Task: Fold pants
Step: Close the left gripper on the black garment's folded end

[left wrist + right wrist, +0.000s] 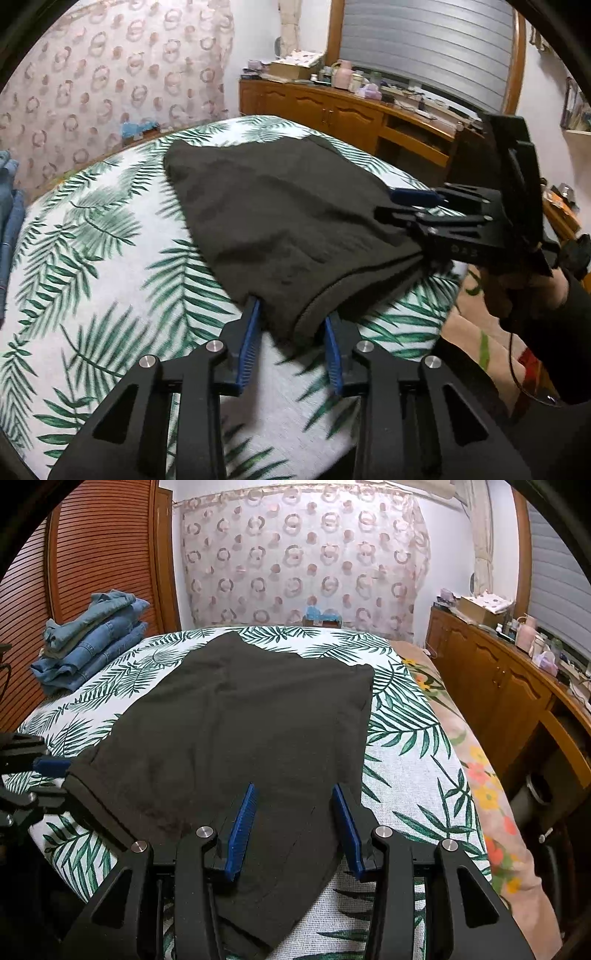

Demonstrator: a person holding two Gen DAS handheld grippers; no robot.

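While the dark pants [280, 221] lie mid-frame, left gripper [293, 317] straddles their hem, jaws apart; right gripper [295, 794] hovers open, empty.

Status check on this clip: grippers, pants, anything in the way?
Left gripper straddling near corner of pants, grip unclear. Right gripper open over other corner. Pants flat on leaf-print bed. Nothing in the way.

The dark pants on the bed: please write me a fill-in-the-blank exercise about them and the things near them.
1. The dark pants lie on a bed cover printed with green ____.
2. The stack of folded jeans beside the pants has the colour ____.
3. The pads on the fingers of the right hand-held gripper have the colour ____.
4. The cabinet along the wall is made of ____.

Missing words: leaves; blue; blue; wood
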